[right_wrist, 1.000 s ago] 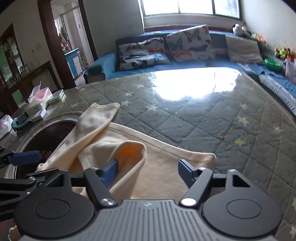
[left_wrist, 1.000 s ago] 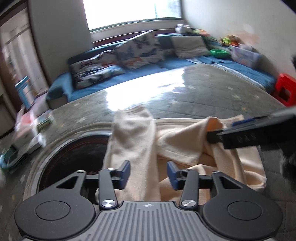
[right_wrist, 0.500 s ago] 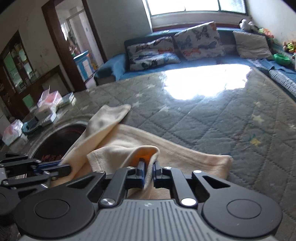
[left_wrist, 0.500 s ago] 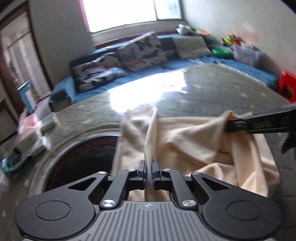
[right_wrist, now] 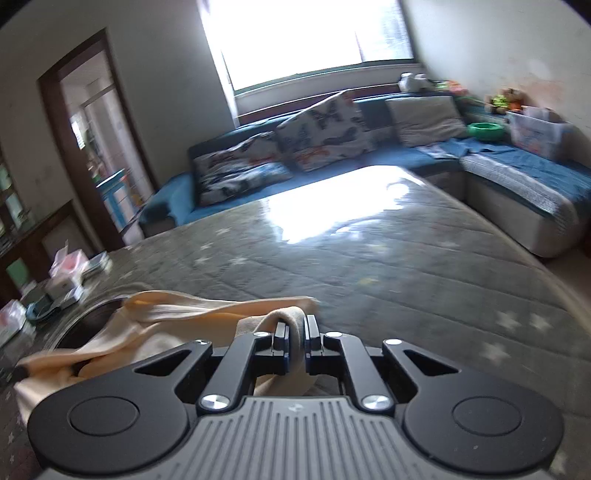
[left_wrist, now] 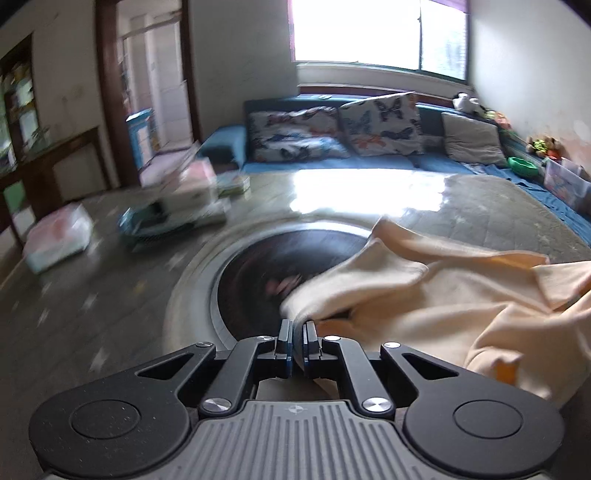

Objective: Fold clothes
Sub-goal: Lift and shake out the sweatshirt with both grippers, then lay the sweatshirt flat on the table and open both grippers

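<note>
In the left wrist view, the left gripper (left_wrist: 297,328) is clamping a thin edge of the cream garment (left_wrist: 461,295) between its blue pads, the fingers nearly together. From the pinch the cloth is running off to the right in loose folds, lying rumpled over the grey quilted table (left_wrist: 498,206) and partly covering the dark round inset (left_wrist: 266,273) in the tabletop. Boxes (left_wrist: 184,199) and a wrapped packet (left_wrist: 59,236) are sitting on the far left of the table, blurred. A blue sofa (left_wrist: 424,162) with butterfly cushions (left_wrist: 380,122) is standing behind, under a bright window (left_wrist: 373,29).

In the right wrist view, the right gripper (right_wrist: 295,332) is pinching a rolled fold of the garment (right_wrist: 159,314), which is looping up over the closed pads. The rest of the cloth is trailing left and down, bunched beside the gripper's body and reaching the rim of the inset (right_wrist: 88,317). The table (right_wrist: 406,266) ahead is lying bare, glaring with window light. The sofa (right_wrist: 517,173) is wrapping around the far and right sides, with a green bowl (right_wrist: 485,130) on it.
</note>
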`<state>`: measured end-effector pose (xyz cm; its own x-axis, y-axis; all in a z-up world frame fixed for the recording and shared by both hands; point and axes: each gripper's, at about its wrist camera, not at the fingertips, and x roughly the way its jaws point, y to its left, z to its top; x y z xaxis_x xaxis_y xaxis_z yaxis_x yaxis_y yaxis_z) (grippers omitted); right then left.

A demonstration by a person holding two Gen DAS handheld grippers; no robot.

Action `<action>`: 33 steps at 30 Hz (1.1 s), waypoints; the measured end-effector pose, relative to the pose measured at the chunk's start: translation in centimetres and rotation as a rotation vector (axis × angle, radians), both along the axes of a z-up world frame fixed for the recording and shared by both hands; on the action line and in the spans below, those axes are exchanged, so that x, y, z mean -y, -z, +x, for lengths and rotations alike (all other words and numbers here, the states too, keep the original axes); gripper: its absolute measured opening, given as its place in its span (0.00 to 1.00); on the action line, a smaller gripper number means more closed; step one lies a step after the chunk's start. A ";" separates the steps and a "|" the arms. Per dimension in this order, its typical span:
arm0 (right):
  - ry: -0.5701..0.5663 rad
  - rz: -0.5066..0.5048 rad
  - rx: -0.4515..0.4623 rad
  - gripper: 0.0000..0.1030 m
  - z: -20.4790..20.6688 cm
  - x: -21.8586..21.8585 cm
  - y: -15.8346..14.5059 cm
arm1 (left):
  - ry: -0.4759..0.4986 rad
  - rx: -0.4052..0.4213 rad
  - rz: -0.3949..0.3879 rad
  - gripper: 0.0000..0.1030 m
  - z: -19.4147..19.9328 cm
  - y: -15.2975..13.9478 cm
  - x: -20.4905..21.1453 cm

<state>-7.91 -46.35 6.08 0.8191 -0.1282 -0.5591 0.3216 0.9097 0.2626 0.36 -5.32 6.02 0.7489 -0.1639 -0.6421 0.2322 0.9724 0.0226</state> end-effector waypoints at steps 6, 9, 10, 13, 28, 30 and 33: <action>0.105 0.004 0.019 0.06 -4.5 2.4 0.1 | -0.052 -0.037 -0.045 0.02 -4.2 0.2 -3.4; 0.145 0.008 -0.007 0.08 -6.0 3.4 0.9 | -0.063 -0.061 -0.047 0.02 -5.3 0.6 -4.3; 0.157 0.015 -0.027 0.09 -6.4 3.8 1.3 | -0.040 -0.070 -0.038 0.02 -5.7 0.9 -4.1; 0.209 0.027 -0.074 0.19 -7.2 5.0 2.8 | 0.057 -0.078 -0.009 0.05 -7.0 1.4 -2.7; 0.145 -0.269 -0.215 0.69 -4.6 2.3 5.0 | 0.441 0.012 0.056 0.47 -8.3 2.0 10.4; 0.144 -0.288 -0.219 0.70 -4.0 2.2 5.3 | 0.462 -0.009 0.064 0.46 -8.2 2.7 11.2; 0.217 -0.302 -0.167 0.71 -4.3 2.8 5.0 | 0.479 -0.037 0.076 0.46 -8.2 3.7 11.6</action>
